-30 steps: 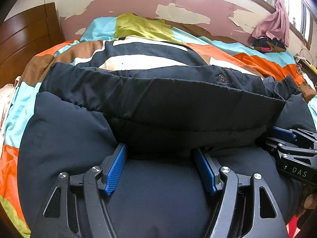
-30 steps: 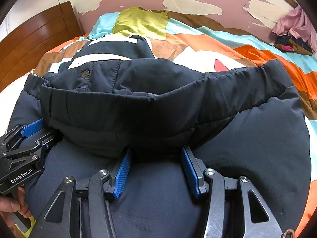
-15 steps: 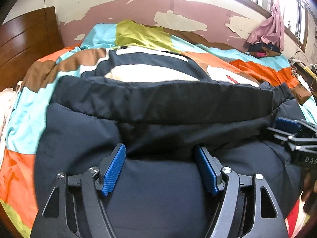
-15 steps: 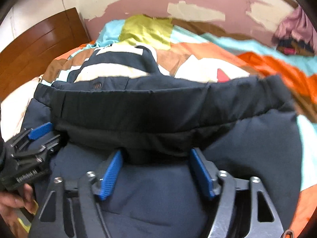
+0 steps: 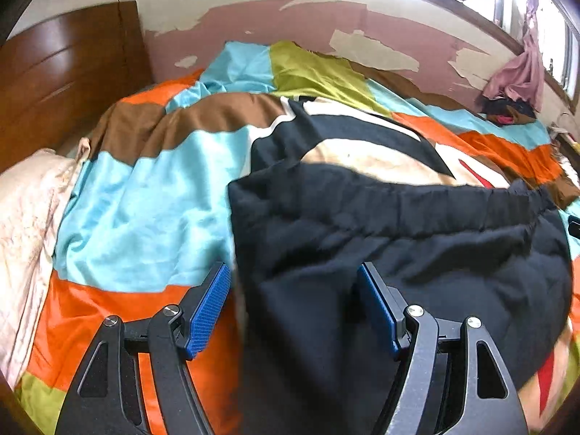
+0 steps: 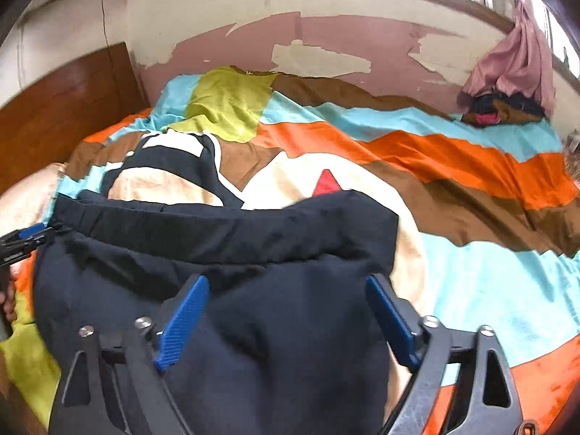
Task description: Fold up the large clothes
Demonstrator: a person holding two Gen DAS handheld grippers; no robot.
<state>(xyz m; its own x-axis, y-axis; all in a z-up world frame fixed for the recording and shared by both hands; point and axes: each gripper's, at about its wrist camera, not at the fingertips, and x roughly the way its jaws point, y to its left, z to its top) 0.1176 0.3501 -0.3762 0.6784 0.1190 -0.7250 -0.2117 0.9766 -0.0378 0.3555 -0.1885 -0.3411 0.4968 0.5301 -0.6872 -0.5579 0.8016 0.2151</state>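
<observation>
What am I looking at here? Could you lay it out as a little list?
Place: bed with patchwork bedspread, wooden headboard
Garment: dark padded jacket, bunched on the bedspread
Left hand-held gripper: open, over the jacket's edge
Right hand-held gripper: jaws have just been opening, now wide; jacket between them, not gripped
Background: pink cloth hanging by the window

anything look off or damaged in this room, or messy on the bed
Yes. The wall behind the bed has pink paint peeling off in large patches. A heap of clothes sits bunched at the bed's far corner under the window. The dark jacket lies rumpled on the patchwork bedspread, only partly folded.
</observation>
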